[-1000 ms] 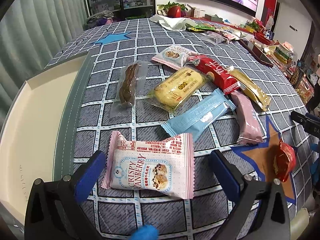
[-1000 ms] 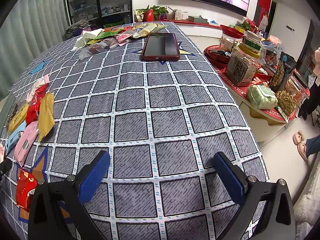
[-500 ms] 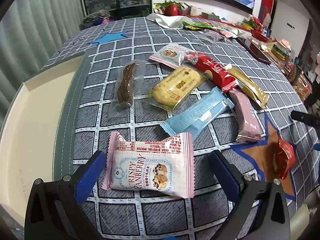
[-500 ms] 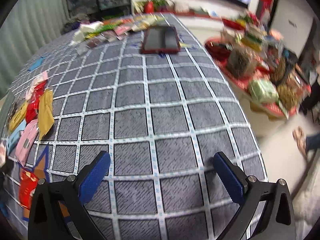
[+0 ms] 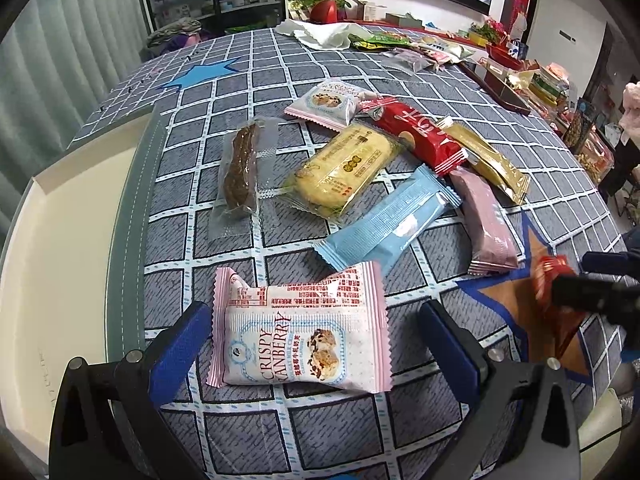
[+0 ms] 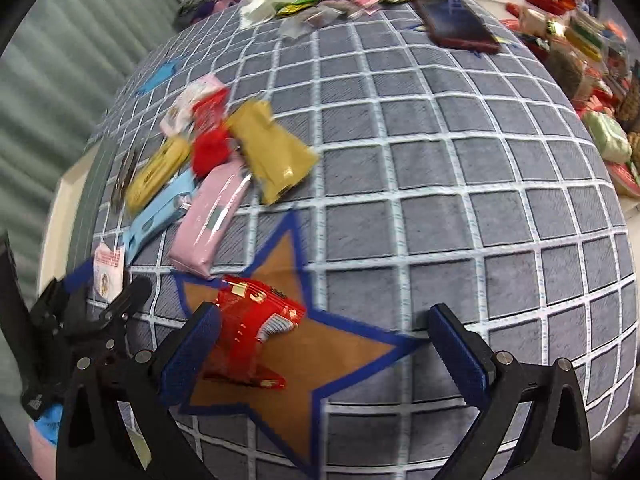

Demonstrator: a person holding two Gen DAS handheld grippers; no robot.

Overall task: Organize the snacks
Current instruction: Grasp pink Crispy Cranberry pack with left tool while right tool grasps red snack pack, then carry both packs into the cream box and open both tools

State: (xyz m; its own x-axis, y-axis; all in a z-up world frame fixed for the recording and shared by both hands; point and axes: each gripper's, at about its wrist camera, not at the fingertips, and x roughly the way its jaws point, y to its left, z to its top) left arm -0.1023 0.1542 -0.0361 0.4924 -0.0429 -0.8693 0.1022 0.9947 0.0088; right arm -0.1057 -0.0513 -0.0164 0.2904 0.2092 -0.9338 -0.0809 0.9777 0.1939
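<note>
My left gripper (image 5: 312,340) is open, its jaws on either side of a pink-and-white Crispy Cranberry packet (image 5: 300,330) lying on the checked tablecloth. Beyond it lie a sausage pack (image 5: 240,168), a yellow cake pack (image 5: 344,168), a light blue bar (image 5: 386,220), a pink bar (image 5: 484,220), a red pack (image 5: 420,132), a gold bar (image 5: 484,158) and a second cranberry packet (image 5: 326,100). My right gripper (image 6: 320,344) is open over the brown star (image 6: 320,360), with a small red snack packet (image 6: 252,332) against its left finger (image 6: 192,352).
A cream tray (image 5: 60,240) with a grey rim lies left of the snacks. A phone (image 6: 456,24), wrappers and white tissue (image 5: 320,34) lie at the table's far end. A side table with boxed goods (image 6: 592,40) stands to the right.
My right gripper has swung left and down to the brown star, bringing the small red packet next to its left finger. My left gripper has stayed around the cranberry packet.
</note>
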